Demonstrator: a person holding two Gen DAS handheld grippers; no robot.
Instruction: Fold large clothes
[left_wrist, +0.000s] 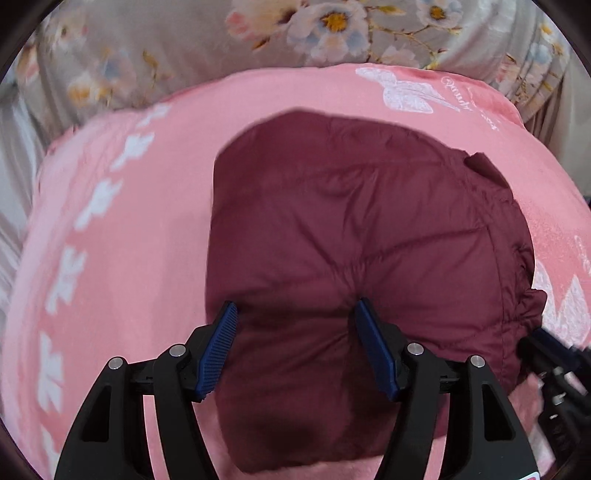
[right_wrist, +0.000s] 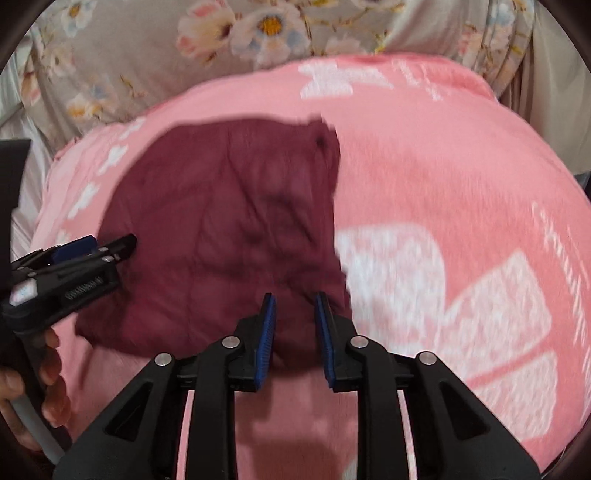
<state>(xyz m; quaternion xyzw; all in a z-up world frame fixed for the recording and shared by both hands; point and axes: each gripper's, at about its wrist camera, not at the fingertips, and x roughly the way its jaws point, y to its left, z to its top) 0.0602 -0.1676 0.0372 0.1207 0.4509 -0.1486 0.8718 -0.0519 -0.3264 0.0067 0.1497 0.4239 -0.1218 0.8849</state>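
Lying folded: puffy maroon jacket (left_wrist: 369, 236)

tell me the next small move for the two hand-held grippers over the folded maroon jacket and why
Probably lift both clear. The dark maroon quilted puffer jacket already lies as a compact bundle on the pink butterfly-print fleece blanket. The left hand-held gripper stands wide open over it, and the right hand-held gripper shows a gap with no fabric pinched, so nothing seems held.
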